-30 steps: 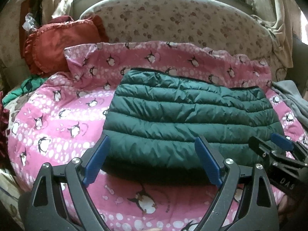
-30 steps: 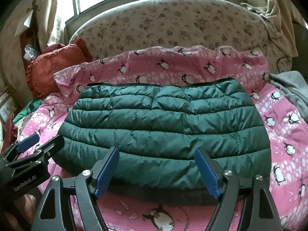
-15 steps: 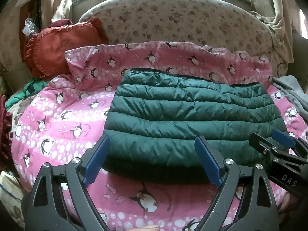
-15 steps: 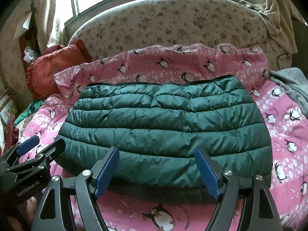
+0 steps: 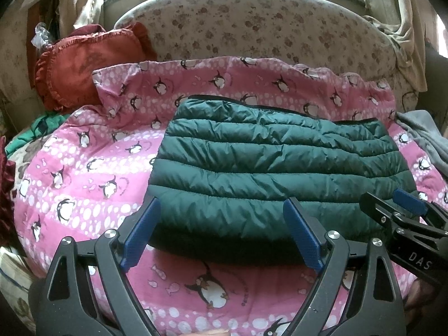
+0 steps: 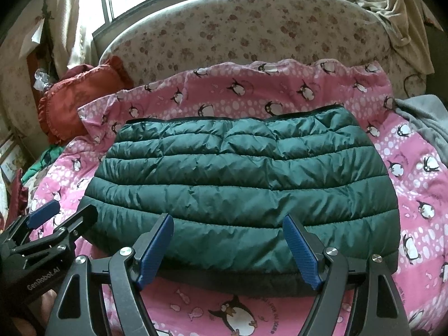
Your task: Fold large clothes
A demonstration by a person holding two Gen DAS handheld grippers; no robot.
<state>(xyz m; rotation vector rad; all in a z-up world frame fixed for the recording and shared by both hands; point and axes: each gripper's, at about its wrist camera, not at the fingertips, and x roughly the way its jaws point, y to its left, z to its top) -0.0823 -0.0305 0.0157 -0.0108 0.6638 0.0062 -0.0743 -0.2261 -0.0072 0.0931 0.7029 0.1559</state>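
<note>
A dark green quilted puffer jacket point(image 5: 274, 168) lies folded into a wide flat rectangle on a pink penguin-print blanket point(image 5: 84, 173); it also shows in the right wrist view point(image 6: 240, 184). My left gripper point(image 5: 221, 232) is open and empty, held just above the jacket's near left edge. My right gripper point(image 6: 228, 249) is open and empty above the jacket's near edge at the middle. Each gripper shows in the other's view: the right one point(image 5: 397, 210) and the left one point(image 6: 64, 215).
The blanket point(image 6: 414, 168) covers a bed with a floral padded headboard point(image 5: 252, 28). A red ruffled cushion point(image 5: 81, 70) sits at the back left. A grey cloth point(image 6: 425, 123) lies at the right edge. Green fabric point(image 5: 36, 134) lies at the left. Curtains and a window are behind.
Both grippers have drifted slightly, staying open above the jacket's near edge. The jacket has not moved.
</note>
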